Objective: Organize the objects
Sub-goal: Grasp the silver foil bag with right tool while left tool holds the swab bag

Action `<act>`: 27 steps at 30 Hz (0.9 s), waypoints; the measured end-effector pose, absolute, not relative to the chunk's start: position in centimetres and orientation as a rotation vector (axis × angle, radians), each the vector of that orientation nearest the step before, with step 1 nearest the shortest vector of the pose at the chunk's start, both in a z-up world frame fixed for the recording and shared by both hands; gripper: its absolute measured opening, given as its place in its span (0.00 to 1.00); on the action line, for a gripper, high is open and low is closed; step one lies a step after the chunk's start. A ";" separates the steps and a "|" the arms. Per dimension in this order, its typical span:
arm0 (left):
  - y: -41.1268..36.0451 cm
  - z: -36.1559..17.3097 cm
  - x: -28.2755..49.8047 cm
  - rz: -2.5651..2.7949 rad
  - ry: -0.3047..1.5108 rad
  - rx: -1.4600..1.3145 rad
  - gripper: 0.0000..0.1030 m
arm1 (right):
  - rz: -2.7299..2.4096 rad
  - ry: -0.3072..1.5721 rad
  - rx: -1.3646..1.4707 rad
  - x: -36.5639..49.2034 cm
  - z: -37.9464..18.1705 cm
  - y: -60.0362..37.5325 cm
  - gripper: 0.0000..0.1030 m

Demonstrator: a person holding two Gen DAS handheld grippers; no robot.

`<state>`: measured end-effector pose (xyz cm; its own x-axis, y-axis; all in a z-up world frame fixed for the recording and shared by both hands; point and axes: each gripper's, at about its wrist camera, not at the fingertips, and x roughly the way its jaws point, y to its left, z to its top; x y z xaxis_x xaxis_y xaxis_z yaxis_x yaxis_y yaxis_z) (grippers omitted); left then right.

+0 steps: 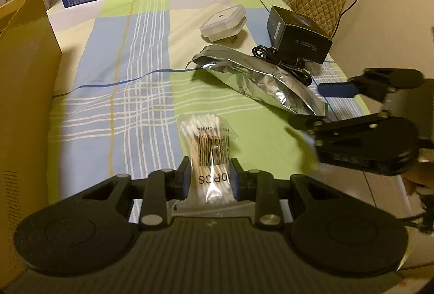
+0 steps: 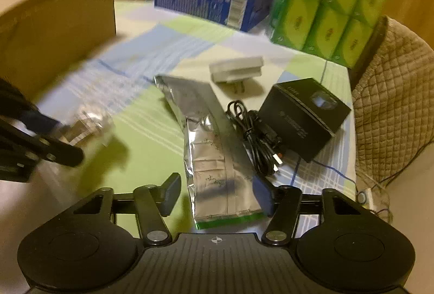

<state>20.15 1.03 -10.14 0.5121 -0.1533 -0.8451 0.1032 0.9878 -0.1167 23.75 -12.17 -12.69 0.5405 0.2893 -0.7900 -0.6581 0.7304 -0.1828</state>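
On the bench, the left hand-held gripper clamps the cotton swab bag; the right hand-held gripper gapes around the foil pouch, the black cable just beside it.

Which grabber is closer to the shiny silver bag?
Right. The right gripper is open around the silver bag; the left gripper holds the cotton swabs away from it.
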 end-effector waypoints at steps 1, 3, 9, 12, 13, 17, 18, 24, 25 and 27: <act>1.1 -10.1 20.1 -0.154 1.019 -0.055 0.24 | 0.584 0.816 -0.528 23.7 -13.0 -11.9 0.45; 1.2 -10.0 19.9 -0.155 1.018 -0.060 0.24 | 0.579 0.804 -0.562 23.6 -13.2 -11.6 0.39; 1.6 -9.6 19.2 -0.153 1.016 -0.068 0.24 | 0.560 0.933 -0.408 22.6 -11.0 -12.6 0.28; 1.6 -9.5 18.4 -0.154 1.013 -0.066 0.24 | 0.569 1.057 -0.256 22.0 -9.7 -14.2 0.28; 1.7 -9.4 18.1 -0.156 1.011 -0.071 0.24 | 0.571 1.089 -0.224 21.7 -9.4 -14.6 0.28; 2.1 -9.2 17.1 -0.149 1.011 -0.080 0.24 | 0.597 1.125 -0.242 20.1 -9.1 -14.9 0.34; 2.3 -9.2 16.8 -0.145 1.011 -0.081 0.24 | 0.611 1.120 -0.258 20.0 -9.1 -14.7 0.39; 3.1 -8.1 15.5 -0.131 0.992 -0.102 0.24 | 0.662 1.051 -0.342 19.1 -9.0 -12.8 0.58; 3.2 -8.0 15.4 -0.130 0.989 -0.105 0.24 | 0.679 1.032 -0.374 19.1 -9.2 -12.2 0.58; 3.4 -7.7 15.3 -0.131 0.986 -0.105 0.24 | 0.700 1.000 -0.446 19.2 -9.8 -11.0 0.59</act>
<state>15.27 3.42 -7.74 0.5452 -0.1579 -0.8233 0.0627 0.9870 -0.1477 19.25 -11.01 -9.78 0.3543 0.3257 -0.8766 -0.7125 0.7012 -0.0274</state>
